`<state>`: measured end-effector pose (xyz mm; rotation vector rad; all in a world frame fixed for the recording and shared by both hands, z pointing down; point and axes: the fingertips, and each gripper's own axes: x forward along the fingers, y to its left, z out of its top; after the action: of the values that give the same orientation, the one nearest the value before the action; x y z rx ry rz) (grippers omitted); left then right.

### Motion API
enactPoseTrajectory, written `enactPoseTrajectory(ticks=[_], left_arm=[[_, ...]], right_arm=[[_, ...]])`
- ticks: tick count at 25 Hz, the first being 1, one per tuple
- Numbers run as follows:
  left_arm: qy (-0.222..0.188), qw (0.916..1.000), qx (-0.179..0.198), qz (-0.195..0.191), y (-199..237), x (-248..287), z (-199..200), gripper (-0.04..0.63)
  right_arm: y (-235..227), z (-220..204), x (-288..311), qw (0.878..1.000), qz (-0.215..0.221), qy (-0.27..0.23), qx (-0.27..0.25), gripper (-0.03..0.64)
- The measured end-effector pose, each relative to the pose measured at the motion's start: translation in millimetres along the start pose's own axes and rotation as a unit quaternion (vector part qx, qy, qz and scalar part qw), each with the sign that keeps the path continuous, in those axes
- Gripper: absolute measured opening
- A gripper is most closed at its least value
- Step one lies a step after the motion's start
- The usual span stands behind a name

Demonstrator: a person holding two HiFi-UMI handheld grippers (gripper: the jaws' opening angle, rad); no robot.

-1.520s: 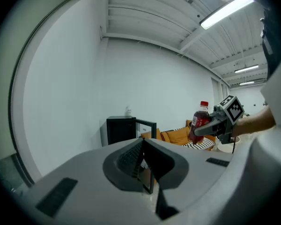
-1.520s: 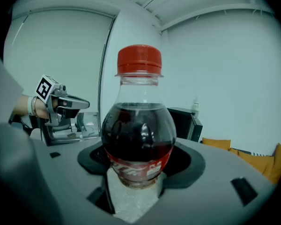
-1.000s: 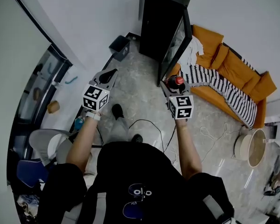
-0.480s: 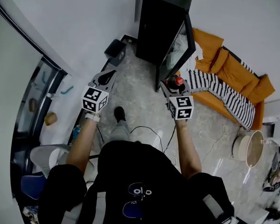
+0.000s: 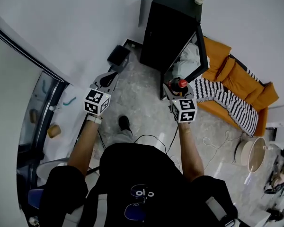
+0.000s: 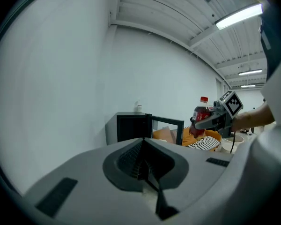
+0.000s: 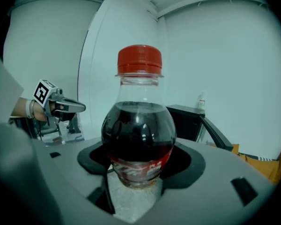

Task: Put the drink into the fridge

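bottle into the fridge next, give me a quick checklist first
1. Bottle held in right gripper: ok, jaws shut on its lower body.
2. Bottle upright, cap on: ok.
3. Fridge door open: ok.
4. Free shelf room inside: cannot tell, the interior barely shows.
5. Left gripper out of the way: ok, shut, empty, off to the left.

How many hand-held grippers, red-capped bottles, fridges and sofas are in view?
Hand-held grippers: 2, the left hand-held gripper and the right hand-held gripper
Red-capped bottle: 1
Fridge: 1
Sofa: 1
Total: 5
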<state>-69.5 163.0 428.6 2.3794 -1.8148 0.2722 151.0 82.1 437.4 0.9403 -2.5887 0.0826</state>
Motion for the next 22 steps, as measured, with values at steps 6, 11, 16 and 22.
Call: enactPoseTrajectory(ticks=[6,11,16,22], left_arm=[[0.001,0.9999,-0.008,0.009,49,8,-3,0.006],[0.004,0.9999,-0.006,0.009,83,19,-6,0.006],[0.004,0.9999,-0.009,0.007,113,35,-7,0.006],[0.006,0.9999,-0.007,-0.006,136,47,-11,0.006]], right_arm=[[13,16,50,1.0,0.013,0.005,-0.004,0.314],[19,28,85,1.0,0.016,0.003,-0.007,0.314],[21,37,113,1.0,0.011,0.004,-0.006,0.314],[25,40,136,1.0,0.002,0.002,-0.006,0.314]])
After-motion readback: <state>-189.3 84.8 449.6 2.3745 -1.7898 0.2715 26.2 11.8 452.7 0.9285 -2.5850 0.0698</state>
